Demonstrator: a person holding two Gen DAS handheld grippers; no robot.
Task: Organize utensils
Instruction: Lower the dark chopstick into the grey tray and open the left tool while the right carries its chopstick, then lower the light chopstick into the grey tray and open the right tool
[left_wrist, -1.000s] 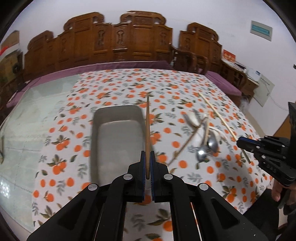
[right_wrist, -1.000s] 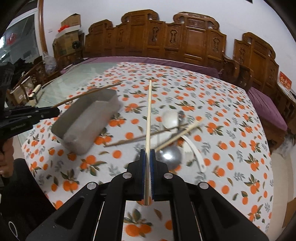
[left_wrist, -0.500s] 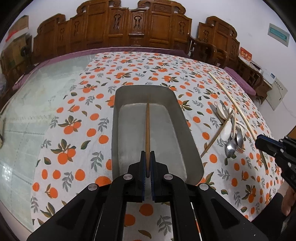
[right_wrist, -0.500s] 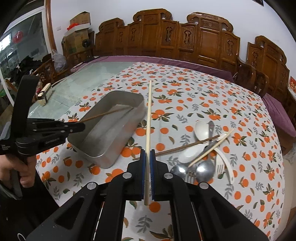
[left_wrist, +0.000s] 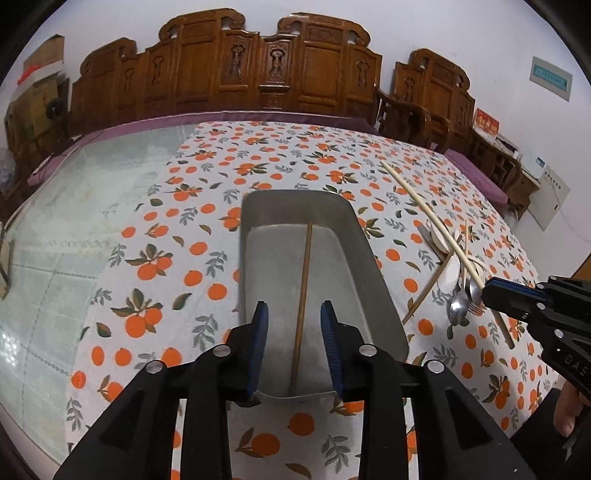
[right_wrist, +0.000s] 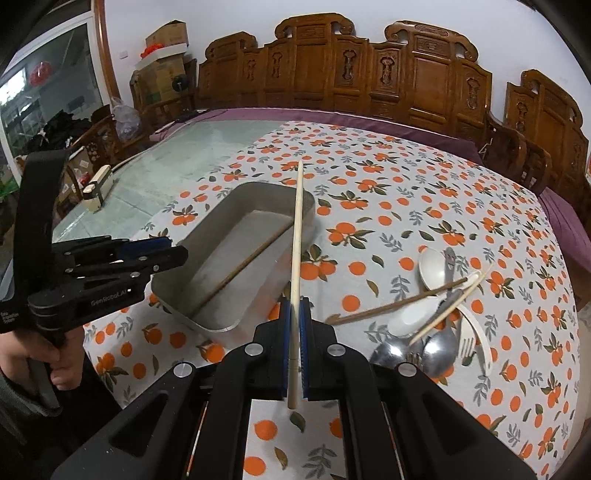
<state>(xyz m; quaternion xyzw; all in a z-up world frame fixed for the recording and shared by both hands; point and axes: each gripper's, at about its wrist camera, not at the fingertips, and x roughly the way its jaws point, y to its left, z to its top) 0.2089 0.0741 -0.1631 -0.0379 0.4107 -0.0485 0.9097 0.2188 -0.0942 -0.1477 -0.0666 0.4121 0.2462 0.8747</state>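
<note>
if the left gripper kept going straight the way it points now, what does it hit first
Most likely the brown chopstick lying in the metal tray, just ahead of the opening left gripper; depth is hard to judge.

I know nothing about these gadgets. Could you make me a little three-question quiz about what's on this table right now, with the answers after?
1. True or false: the dark chopstick lies inside the metal tray.
2. What does the right gripper hold?
A. a spoon
B. a pale chopstick
C. a fork
3. Fill in: the spoons and fork sit in a pile on the ______ cloth.

Key
1. True. It rests on the tray floor, free of the left gripper, whose jaws are opening.
2. B. The pale chopstick is pinched between its shut jaws, pointing over the tray.
3. Orange-patterned.
</note>
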